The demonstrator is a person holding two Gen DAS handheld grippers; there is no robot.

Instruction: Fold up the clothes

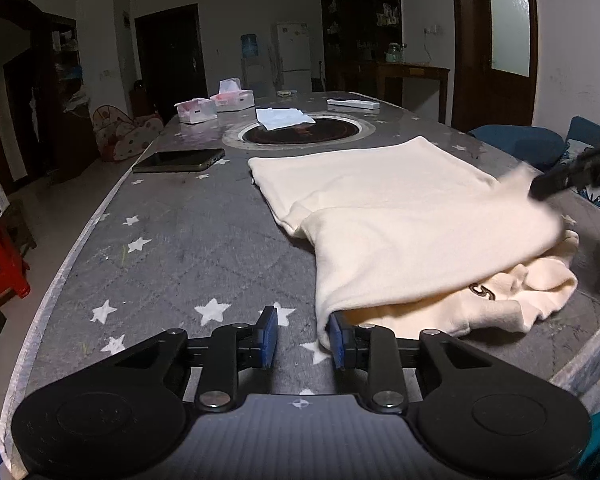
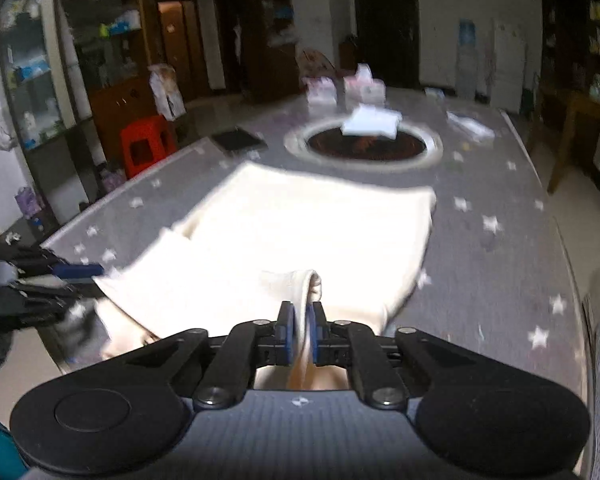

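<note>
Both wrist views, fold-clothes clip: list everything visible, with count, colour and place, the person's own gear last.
garment: one, cream, on the table's near right part, partly folded
table: one, grey star-patterned cover
phone: one, dark, left of the garment's far end
round inset: one, dark with pale ring, mid-table
paper: one, white, on the inset
tissue boxes: two, white-pink, far left
stool: one, red, on the floor
left hand-held gripper: black, blue pads, open at the garment's corner
right hand-held gripper: black, blue pads, pinching a garment fold
</note>
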